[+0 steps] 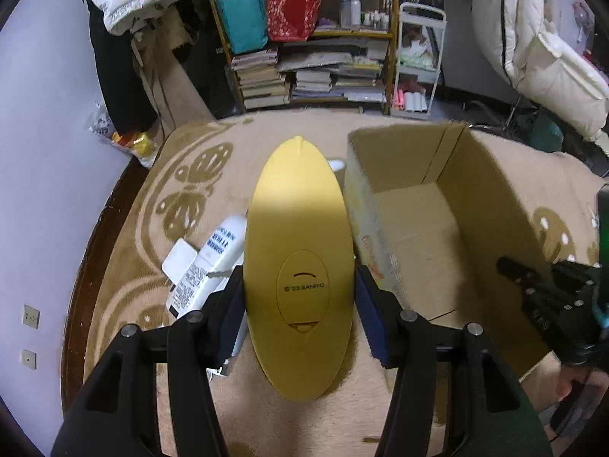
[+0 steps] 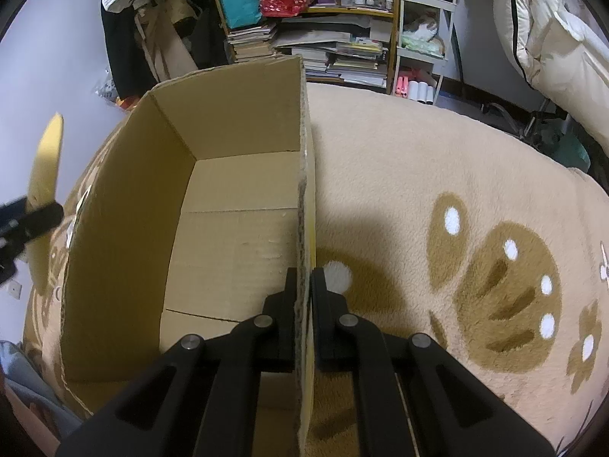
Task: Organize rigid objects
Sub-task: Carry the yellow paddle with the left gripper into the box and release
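Note:
My left gripper (image 1: 299,304) is shut on a yellow oval plastic object (image 1: 298,228) with a battery cover, held upright above the blanket, just left of an open cardboard box (image 1: 437,209). The same yellow object (image 2: 45,175) shows edge-on at the far left of the right wrist view. My right gripper (image 2: 304,282) is shut on the right wall of the cardboard box (image 2: 228,228), one finger inside and one outside. The box looks empty. In the left wrist view the right gripper (image 1: 548,289) reaches in over the box's right wall.
A white tube (image 1: 213,262) and a white flat item (image 1: 180,262) lie on the beige patterned blanket (image 2: 418,190) behind the yellow object. A bookshelf (image 1: 312,68) with stacked books, a white cart (image 1: 418,61) and hanging coats stand behind.

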`<action>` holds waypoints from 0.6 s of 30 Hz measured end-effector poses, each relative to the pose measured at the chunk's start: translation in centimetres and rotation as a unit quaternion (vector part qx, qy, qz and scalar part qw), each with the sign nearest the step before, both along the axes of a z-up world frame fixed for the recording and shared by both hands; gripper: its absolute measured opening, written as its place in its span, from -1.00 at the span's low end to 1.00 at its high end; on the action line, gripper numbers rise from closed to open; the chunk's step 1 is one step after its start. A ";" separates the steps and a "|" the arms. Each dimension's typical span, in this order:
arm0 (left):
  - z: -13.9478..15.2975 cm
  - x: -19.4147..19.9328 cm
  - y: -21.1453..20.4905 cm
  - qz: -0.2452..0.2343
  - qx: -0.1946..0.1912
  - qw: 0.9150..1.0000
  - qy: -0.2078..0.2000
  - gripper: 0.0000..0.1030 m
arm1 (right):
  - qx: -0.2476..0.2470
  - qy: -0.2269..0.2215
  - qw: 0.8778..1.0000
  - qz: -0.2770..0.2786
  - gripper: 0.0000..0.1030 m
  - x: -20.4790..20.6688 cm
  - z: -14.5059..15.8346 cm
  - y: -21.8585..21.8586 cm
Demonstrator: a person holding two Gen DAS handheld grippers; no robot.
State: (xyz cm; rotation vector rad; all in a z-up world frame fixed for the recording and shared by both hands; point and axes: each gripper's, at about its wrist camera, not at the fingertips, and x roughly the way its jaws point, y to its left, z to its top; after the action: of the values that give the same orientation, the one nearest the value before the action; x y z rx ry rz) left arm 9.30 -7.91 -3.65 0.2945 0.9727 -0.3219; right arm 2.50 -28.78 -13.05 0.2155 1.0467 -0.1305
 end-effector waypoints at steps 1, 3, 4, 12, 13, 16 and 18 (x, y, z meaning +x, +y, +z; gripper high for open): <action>0.6 -0.2 -0.2 -0.003 -0.006 1.000 -0.005 0.05 | -0.002 0.001 1.000 0.002 -0.87 0.0 0.0 0.1; 1.5 -0.6 -0.5 -0.008 -0.017 1.000 -0.015 0.05 | -0.005 0.001 1.000 0.005 -0.87 0.0 0.0 0.1; 2.0 -0.8 -0.7 -0.012 -0.024 0.999 -0.020 0.05 | -0.005 0.002 1.000 0.005 -0.87 0.0 0.0 0.2; 2.8 -1.3 -3.9 -0.039 -0.059 0.997 -0.024 0.05 | -0.006 0.003 1.000 0.007 -0.87 0.0 0.0 0.4; 2.6 -1.3 -4.1 -0.041 -0.060 0.997 -0.020 0.05 | -0.006 0.003 1.000 0.007 -0.87 0.0 0.0 0.4; 1.6 -1.6 -4.9 -0.055 -0.069 0.996 -0.001 0.05 | -0.007 0.003 1.000 0.007 -0.87 0.0 0.0 0.4; 1.0 -1.8 -5.5 -0.063 -0.071 0.995 0.012 0.05 | -0.007 0.003 1.000 0.007 -0.87 0.0 0.0 0.4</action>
State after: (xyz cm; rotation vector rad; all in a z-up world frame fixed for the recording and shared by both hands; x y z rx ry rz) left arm 7.48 -13.41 -2.67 0.2238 0.9524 -0.5082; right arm 2.53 -28.35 -13.03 0.1941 1.0521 -0.1253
